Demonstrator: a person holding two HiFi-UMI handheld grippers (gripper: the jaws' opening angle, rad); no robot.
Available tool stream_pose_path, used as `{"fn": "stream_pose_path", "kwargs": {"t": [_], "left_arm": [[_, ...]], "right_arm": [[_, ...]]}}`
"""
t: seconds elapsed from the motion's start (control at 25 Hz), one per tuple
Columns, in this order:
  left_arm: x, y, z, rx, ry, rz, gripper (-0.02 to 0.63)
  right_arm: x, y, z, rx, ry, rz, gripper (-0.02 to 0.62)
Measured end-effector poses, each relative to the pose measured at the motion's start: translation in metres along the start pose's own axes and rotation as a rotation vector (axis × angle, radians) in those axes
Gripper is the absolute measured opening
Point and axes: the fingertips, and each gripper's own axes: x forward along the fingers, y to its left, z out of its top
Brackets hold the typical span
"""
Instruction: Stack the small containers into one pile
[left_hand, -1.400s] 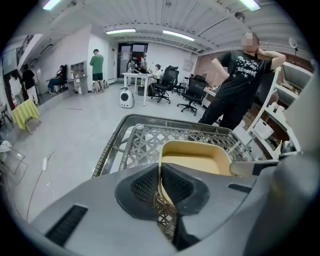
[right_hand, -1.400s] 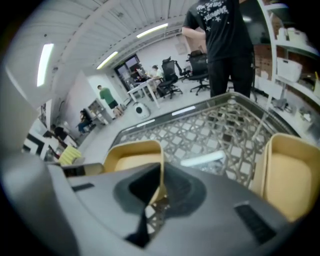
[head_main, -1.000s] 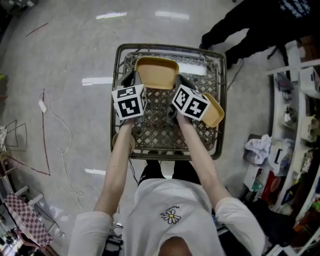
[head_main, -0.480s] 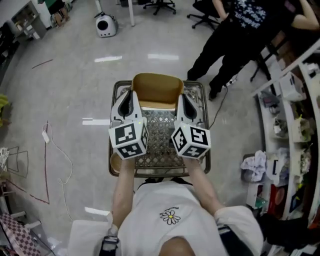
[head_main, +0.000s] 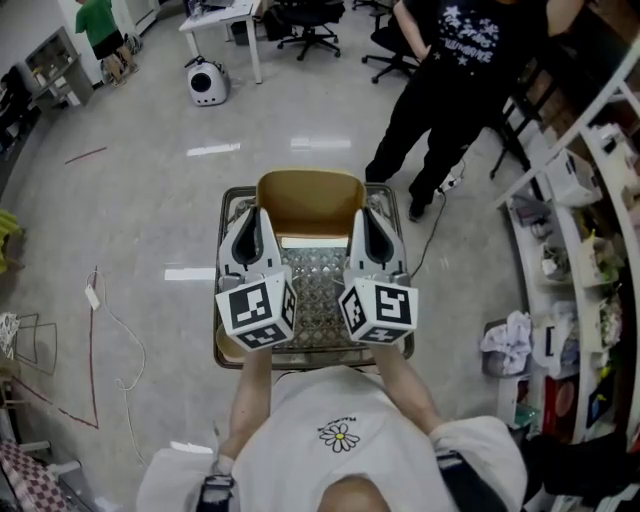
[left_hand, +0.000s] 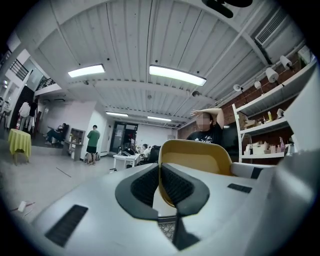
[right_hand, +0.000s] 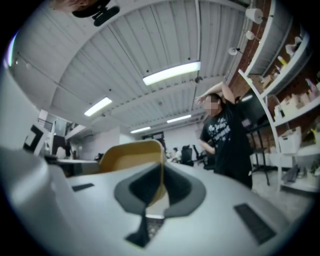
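One tan-yellow small container (head_main: 310, 198) hangs above the wire basket (head_main: 316, 322), held from both sides, its hollow side turned toward me. My left gripper (head_main: 262, 212) is shut on its left rim, and my right gripper (head_main: 362, 214) is shut on its right rim. In the left gripper view the container (left_hand: 200, 156) rises just past the left gripper (left_hand: 160, 186), whose dark pads pinch its edge. In the right gripper view the container (right_hand: 131, 156) stands to the left of the right gripper (right_hand: 161, 187), with its rim between the pads. No other container shows.
A person in black (head_main: 445, 90) stands just beyond the basket at the back right. Shelves with goods (head_main: 590, 230) line the right side. A white device (head_main: 205, 80), a desk and office chairs stand at the back. A cable (head_main: 100, 300) lies on the floor at the left.
Both grippers have risen together, lifting the container up out of the basket and levelling out. A second container seen beside the right gripper a second ago is out of sight.
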Motion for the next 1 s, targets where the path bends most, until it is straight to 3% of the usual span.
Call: {"fn": "stream_pose_path", "kwargs": {"t": [0.2,0.36,0.56,1.0], "left_arm": [[0.006,-0.004,0.005,0.017,-0.001,-0.022,0.04],[0.025,-0.019,-0.003,0.047,0.072,-0.085,0.041],[0.061,-0.051,-0.039,0.09,0.27,-0.216,0.041],[0.104,-0.143,-0.184,0.197,0.677,-0.43,0.041]], "right_arm": [[0.003,-0.004,0.004,0.009,0.013,-0.007,0.04],[0.008,-0.023,0.0,0.038,0.083,-0.029,0.041],[0.013,-0.068,-0.03,0.116,0.282,-0.101,0.041],[-0.023,-0.178,-0.138,0.363,0.618,-0.29,0.041]]}}
